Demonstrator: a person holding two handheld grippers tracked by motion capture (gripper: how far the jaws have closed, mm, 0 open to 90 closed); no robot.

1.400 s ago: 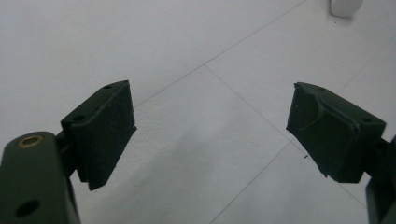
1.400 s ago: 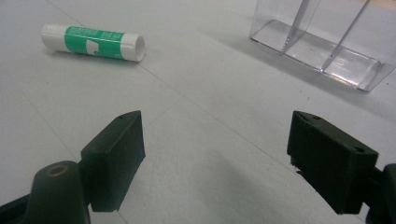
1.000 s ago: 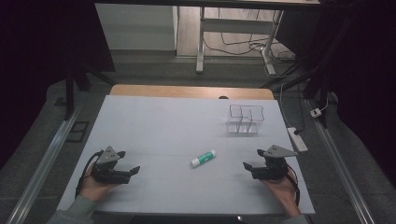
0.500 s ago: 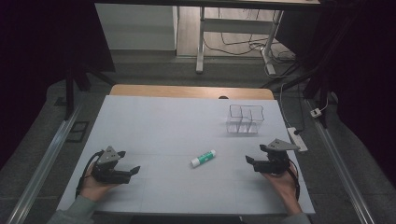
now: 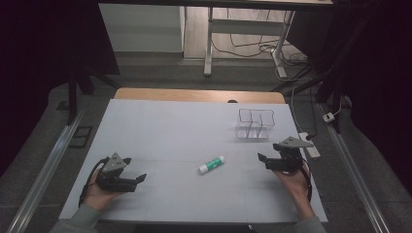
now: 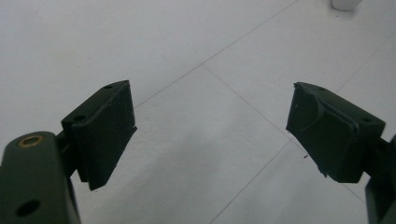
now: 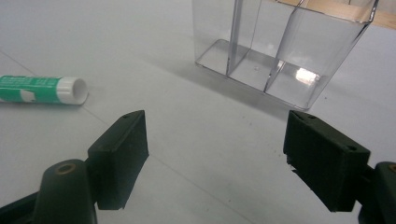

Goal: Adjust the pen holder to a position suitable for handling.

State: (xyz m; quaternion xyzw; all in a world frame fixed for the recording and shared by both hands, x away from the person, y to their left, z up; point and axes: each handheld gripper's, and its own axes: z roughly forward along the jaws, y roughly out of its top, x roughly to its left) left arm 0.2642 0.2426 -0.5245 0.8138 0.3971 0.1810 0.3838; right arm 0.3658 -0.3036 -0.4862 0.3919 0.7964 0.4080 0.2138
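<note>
Jaws of the right gripper (image 5: 264, 161) are spread wide with nothing held. Off to its left, near but apart, the glue stick (image 5: 212, 165) is found lying flat mid-table, its long axis slanted, white cap toward the clear organizer (image 5: 255, 124). The left gripper (image 5: 138, 179), equally wide open and empty, is set somewhat farther off, so the right is judged nearer.

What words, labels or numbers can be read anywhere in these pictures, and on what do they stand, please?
No text can be read in these pictures.
Glue stick: its green label carries white marks, too blurred to read.
Clear divided box: no marking seen.
Right gripper and left gripper, both open: no lettering on them.
</note>
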